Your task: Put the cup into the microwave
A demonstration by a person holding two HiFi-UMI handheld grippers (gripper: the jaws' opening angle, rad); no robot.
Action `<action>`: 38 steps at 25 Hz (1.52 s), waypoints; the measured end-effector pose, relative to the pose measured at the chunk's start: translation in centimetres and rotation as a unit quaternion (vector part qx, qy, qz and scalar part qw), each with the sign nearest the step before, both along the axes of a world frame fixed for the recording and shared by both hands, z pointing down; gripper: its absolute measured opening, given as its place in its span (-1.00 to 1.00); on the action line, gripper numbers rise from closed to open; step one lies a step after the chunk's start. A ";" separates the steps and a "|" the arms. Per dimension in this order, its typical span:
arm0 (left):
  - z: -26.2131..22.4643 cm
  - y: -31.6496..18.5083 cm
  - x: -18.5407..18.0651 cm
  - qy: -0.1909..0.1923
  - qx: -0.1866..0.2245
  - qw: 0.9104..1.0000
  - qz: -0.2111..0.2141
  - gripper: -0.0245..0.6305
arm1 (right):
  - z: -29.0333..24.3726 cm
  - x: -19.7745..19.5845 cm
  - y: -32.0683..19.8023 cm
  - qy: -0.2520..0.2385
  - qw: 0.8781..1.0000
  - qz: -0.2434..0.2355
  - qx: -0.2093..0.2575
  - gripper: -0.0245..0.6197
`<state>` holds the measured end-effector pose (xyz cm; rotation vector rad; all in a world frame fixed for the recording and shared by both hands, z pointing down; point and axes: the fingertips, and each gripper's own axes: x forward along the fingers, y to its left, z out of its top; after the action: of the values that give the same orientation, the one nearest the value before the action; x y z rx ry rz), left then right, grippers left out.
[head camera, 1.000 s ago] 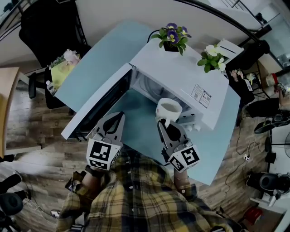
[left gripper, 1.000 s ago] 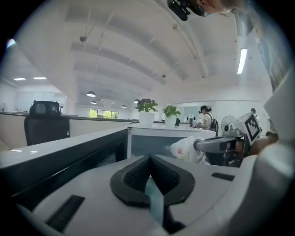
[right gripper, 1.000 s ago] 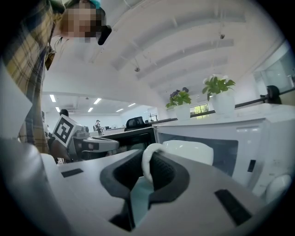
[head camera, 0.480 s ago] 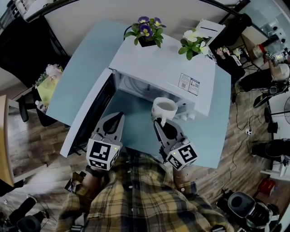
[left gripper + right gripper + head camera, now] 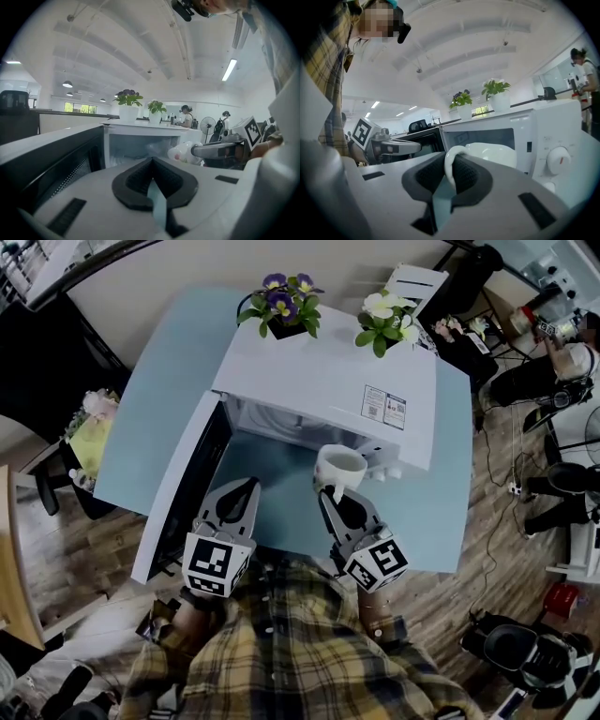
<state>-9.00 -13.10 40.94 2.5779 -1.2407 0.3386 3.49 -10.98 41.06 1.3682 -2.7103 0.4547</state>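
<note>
Nearest the camera is the person's plaid shirt (image 5: 300, 634), with both grippers held out ahead of it. The left gripper (image 5: 246, 486) has its jaws closed together with nothing between them; it hangs over the table (image 5: 159, 390), just beside the open door (image 5: 183, 488). The right gripper (image 5: 330, 495) is clamped on the handle of the white cup (image 5: 340, 465). The cup is upright and clear of the table, in front of the microwave (image 5: 328, 381) opening, on the side nearest the control knobs. On top of the microwave, along its far edge, stand a purple-flowered plant (image 5: 281, 304) and a white-flowered plant (image 5: 384, 317).
</note>
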 end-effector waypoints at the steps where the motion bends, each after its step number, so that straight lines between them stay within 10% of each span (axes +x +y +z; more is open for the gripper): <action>1: 0.1 0.0 0.0 0.000 -0.001 1.000 0.000 -0.94 | 0.1 0.0 -0.1 0.001 1.000 0.000 -0.001 -0.79; 38: 4.2 1.0 0.7 0.007 -0.024 0.999 -0.021 -0.95 | 4.3 -3.9 -7.1 0.066 0.992 -0.043 0.095 -0.79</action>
<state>-8.33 -12.09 45.18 2.5067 -1.2644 0.3374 -0.44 -18.11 45.38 1.2645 -2.7473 0.0976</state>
